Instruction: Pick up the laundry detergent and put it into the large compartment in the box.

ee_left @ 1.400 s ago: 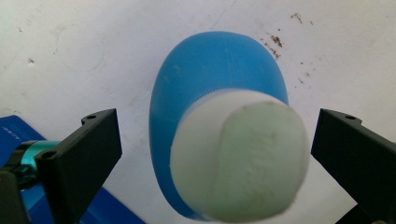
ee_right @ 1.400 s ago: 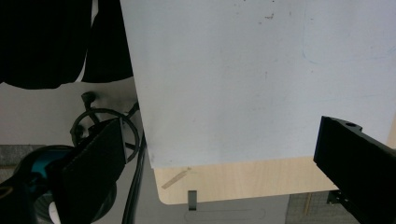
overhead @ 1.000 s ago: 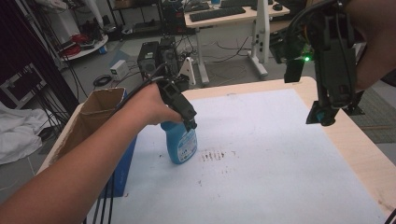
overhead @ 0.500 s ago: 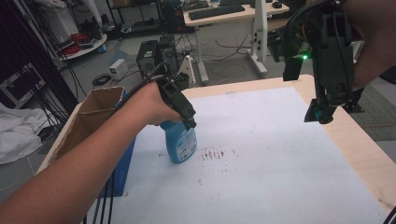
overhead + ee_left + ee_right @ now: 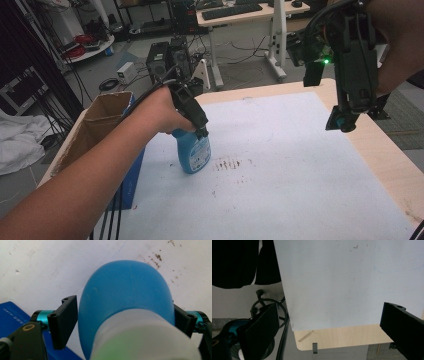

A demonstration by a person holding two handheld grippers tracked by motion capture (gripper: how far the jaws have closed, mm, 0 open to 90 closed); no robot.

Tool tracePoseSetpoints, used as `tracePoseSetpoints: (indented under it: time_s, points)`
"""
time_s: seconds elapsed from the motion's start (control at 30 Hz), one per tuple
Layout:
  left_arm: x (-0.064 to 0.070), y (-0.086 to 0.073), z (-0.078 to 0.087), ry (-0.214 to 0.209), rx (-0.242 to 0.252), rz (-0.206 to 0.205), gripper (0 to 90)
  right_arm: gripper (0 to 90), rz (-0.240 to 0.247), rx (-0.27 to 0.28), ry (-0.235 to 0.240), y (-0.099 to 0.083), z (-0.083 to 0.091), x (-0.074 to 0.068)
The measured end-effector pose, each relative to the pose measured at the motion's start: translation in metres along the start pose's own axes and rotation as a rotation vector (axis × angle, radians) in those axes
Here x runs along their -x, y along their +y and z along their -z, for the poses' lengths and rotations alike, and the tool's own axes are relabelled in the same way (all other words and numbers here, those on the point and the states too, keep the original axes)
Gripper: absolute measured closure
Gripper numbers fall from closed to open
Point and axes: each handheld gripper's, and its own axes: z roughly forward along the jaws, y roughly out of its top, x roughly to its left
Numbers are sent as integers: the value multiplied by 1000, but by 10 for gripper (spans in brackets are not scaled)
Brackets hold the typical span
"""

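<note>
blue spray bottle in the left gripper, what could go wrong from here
The blue plastic spray bottle is round where the left gripper straddles it, so it might slip or twist. It stands near the open brown cardboard box, which a swing could bump. Brown stains beside it may smear.

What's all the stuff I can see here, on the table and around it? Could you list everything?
Blue plastic spray bottle: one, blue with a white label, upright on the white sheet, left of centre, between the left gripper's fingers.
White sheet: one, white with brown specks, covering most of the table.
Light wooden table: one, pale wood, bare along its right edge.
Open brown cardboard box: one, brown, at the table's left edge.
Flat blue item: one, blue, beside the box; what it is I cannot tell.
Desk with keyboard: one, pale top, in the background.
White cloth: one, on the floor at left.
Left gripper: one, black, closed on the bottle.
Right gripper: one, black, open, held above the table's right side.
</note>
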Motion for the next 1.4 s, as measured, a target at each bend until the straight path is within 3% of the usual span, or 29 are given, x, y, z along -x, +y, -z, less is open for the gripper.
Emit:
tracePoseSetpoints:
  time_s: [0.93, 1.17, 1.4]
  points:
    - [4, 3, 0, 19, 0, -9, 360, 15, -7, 3, 7, -3, -4, 3]
    - [6, 3, 0, 47, -9, -28, 391, 15, -14, 7, 4, -4, -4, 3]
    - [4, 3, 1, 31, -18, -61, 399, 16, -23, 8, 3, -6, -5, 3]
